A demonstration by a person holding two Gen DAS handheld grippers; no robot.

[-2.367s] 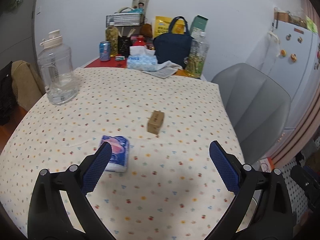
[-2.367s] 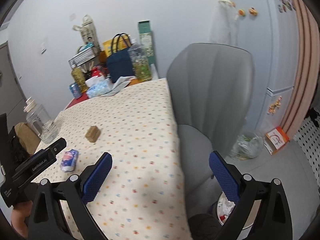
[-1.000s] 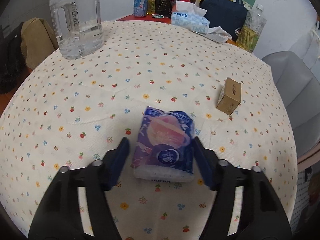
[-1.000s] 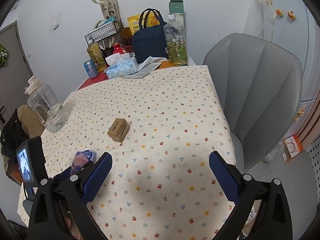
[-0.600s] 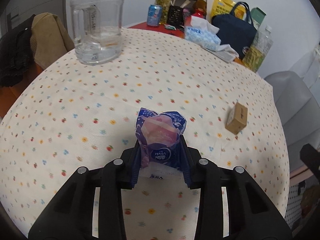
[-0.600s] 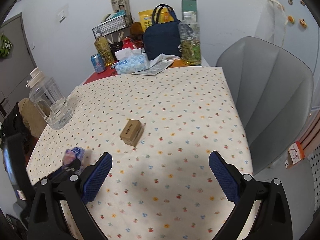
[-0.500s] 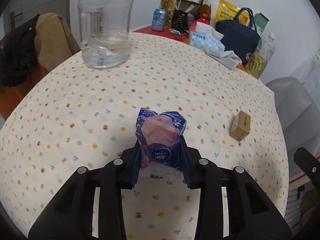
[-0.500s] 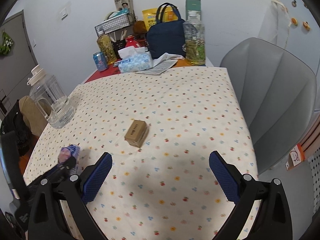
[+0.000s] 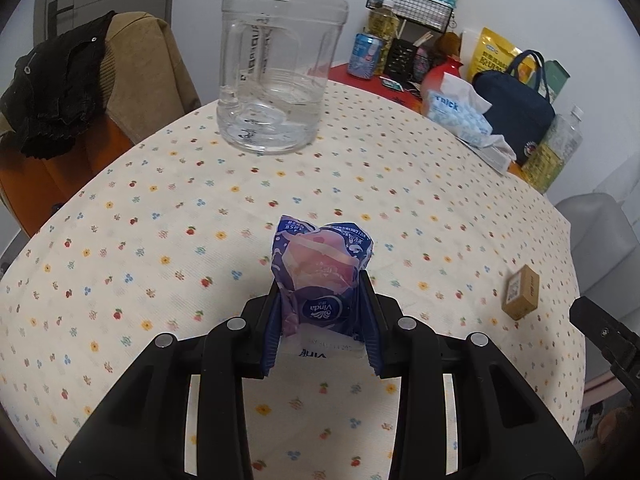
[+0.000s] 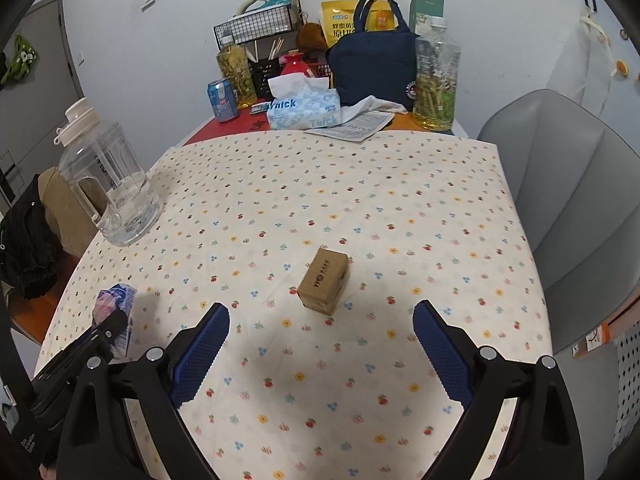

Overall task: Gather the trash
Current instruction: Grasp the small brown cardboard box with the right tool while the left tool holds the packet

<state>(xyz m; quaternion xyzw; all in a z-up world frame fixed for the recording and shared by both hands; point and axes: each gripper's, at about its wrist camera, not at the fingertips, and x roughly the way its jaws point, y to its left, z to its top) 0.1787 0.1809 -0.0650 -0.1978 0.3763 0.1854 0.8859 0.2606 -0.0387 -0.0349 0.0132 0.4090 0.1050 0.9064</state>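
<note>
My left gripper (image 9: 320, 312) is shut on a blue and pink Vinda tissue pack (image 9: 320, 272), squeezed between the pads and held above the flowered tablecloth (image 9: 160, 208). The pack also shows in the right wrist view (image 10: 114, 304), at the left. A small brown cardboard box (image 10: 324, 280) lies on the cloth just ahead of my right gripper (image 10: 320, 336), which is open and empty. The box also shows in the left wrist view (image 9: 522, 296), far right.
A large clear water jug (image 9: 280, 60) stands at the table's left side. At the back are a tissue box (image 10: 304, 110), a navy bag (image 10: 372, 64), bottles and a can (image 10: 222, 100). A grey chair (image 10: 568, 208) stands at the right, and a chair with clothes (image 9: 72, 80) at the left.
My left gripper has closed on the tissue pack and lifted it off the cloth. My right gripper has moved closer to the brown box and stays open.
</note>
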